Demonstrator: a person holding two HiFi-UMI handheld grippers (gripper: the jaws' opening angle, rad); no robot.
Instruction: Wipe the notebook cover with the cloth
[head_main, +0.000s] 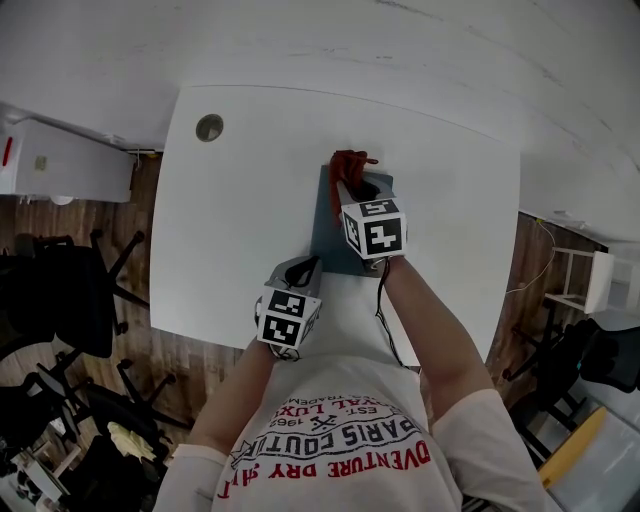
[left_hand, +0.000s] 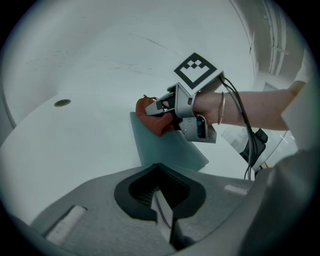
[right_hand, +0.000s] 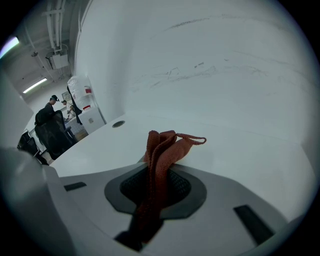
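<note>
The right gripper has its jaws clamped on the crumpled red cloth, which touches the 12 o'clock end of the slate-blue rectangular notebook. The left gripper, jaws together and empty, sits at its 7 o'clock corner.

The notebook is partly covered by the right gripper and cloth; part of its far edge is hidden.

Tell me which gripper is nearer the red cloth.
Right. The right gripper is shut on the cloth at the far end of the notebook; the left gripper sits at its near corner, clear of the cloth.
</note>
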